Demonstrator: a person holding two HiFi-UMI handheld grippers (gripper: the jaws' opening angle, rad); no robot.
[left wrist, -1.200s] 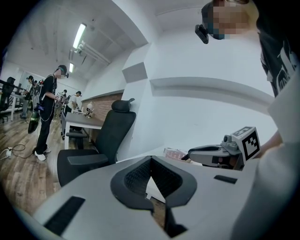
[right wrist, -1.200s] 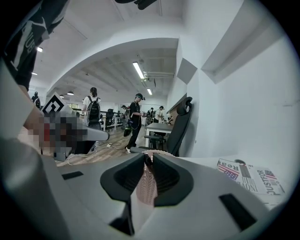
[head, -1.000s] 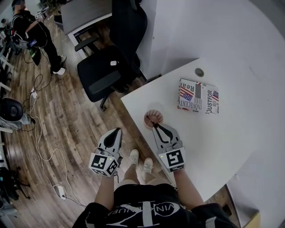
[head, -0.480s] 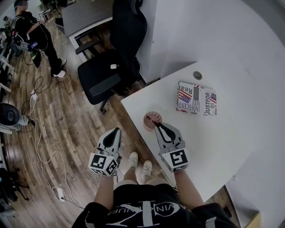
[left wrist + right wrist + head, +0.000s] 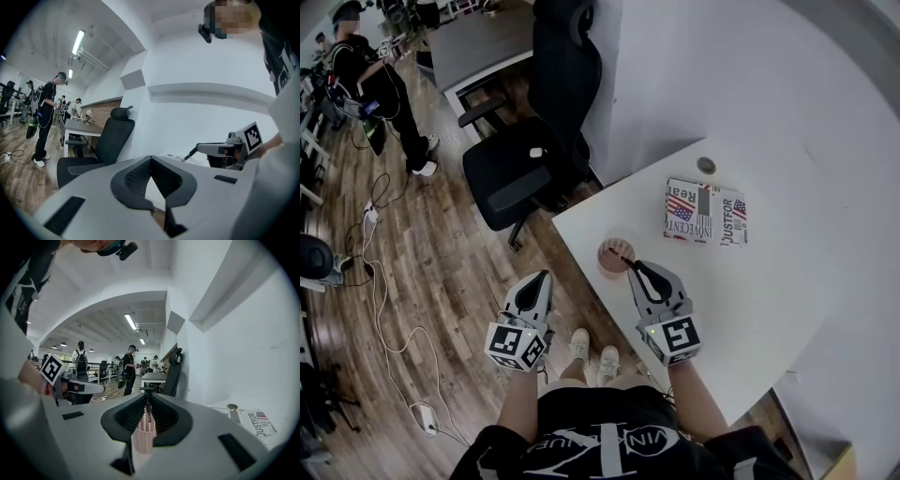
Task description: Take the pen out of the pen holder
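Pen [image 5: 620, 256], thin and dark, has lifted slightly, slanting from the pink pen holder [image 5: 611, 260] at the desk [image 5: 750, 300] edge, pinched by the right gripper [image 5: 633, 266]; left gripper [image 5: 543, 277] closed, empty.

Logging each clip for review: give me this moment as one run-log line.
stage: pen extraction | right gripper: shut on pen, over pen holder | left gripper: shut, empty, beside table
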